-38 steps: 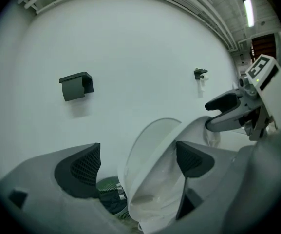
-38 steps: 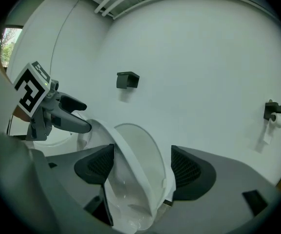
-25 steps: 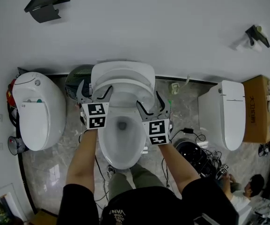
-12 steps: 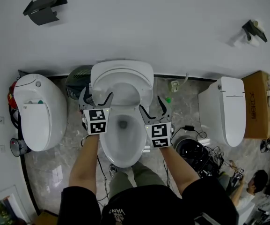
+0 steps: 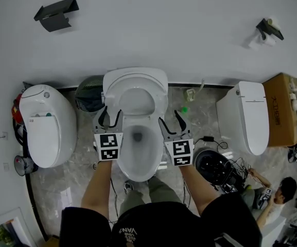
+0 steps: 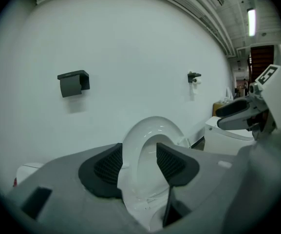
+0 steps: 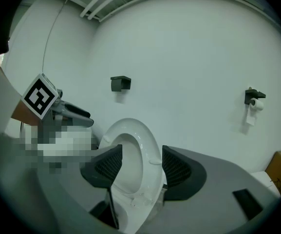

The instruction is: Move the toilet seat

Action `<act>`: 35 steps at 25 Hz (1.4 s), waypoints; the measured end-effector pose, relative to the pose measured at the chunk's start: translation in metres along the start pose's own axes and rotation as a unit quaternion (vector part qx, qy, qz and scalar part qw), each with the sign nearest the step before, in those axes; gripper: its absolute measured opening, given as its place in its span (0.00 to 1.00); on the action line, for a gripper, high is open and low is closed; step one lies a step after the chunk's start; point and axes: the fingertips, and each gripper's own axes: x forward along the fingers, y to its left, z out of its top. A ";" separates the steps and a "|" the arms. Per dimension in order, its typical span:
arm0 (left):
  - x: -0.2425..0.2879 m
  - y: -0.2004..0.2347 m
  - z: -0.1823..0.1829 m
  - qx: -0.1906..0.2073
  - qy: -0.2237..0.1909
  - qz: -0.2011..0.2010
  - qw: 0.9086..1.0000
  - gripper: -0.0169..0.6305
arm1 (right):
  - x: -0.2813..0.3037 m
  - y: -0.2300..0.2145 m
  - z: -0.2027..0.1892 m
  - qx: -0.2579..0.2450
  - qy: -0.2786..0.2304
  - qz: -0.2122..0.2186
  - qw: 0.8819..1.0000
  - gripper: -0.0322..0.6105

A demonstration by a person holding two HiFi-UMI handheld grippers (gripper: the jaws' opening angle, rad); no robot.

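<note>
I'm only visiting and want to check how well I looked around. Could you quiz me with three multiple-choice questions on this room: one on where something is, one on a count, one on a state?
1. Where is the box?
A. at the far left
B. at the far right
C. hung on the wall

2. How many toilets are there?
A. two
B. three
C. four

3. The middle one's seat is:
A. raised
B. flat on the bowl
C. lying on the floor

Answers:
1. B: in the head view it sits at the right edge, past the last toilet.
2. B: one stands at the left, one in the middle and one at the right.
3. A: both gripper views show its ring standing upright.
</note>
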 end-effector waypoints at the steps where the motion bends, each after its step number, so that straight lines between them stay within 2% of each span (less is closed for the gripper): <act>1: -0.007 -0.002 0.002 0.001 -0.005 -0.003 1.000 0.35 | -0.006 0.002 0.003 0.005 -0.005 -0.001 1.000 0.44; 3: -0.022 -0.006 0.006 0.002 -0.013 -0.012 1.000 0.29 | -0.018 0.007 0.008 0.013 -0.015 -0.004 1.000 0.39; 5: -0.037 -0.009 0.008 0.001 -0.020 -0.019 1.000 0.18 | -0.030 0.012 0.013 0.018 -0.022 -0.008 1.000 0.31; 8: -0.062 -0.012 0.010 0.007 -0.030 -0.023 0.999 0.04 | -0.050 0.021 0.018 0.018 -0.031 -0.015 0.999 0.08; 9: -0.069 -0.014 0.010 0.008 -0.032 -0.029 0.999 0.03 | -0.056 0.024 0.019 0.017 -0.034 -0.017 0.999 0.05; 14: -0.106 -0.023 0.006 0.009 -0.034 -0.064 0.997 0.03 | -0.084 0.041 0.021 0.019 -0.042 -0.019 0.999 0.05; 19: -0.140 -0.029 -0.002 0.029 -0.034 -0.086 0.995 0.03 | -0.111 0.060 0.023 0.024 -0.051 -0.021 0.998 0.05; 26: -0.185 -0.034 -0.007 0.023 -0.052 -0.107 0.993 0.03 | -0.148 0.086 0.021 0.027 -0.054 -0.026 0.998 0.05; 35: -0.237 -0.044 -0.021 0.017 -0.051 -0.125 0.991 0.03 | -0.191 0.114 0.003 0.040 -0.041 -0.022 0.998 0.05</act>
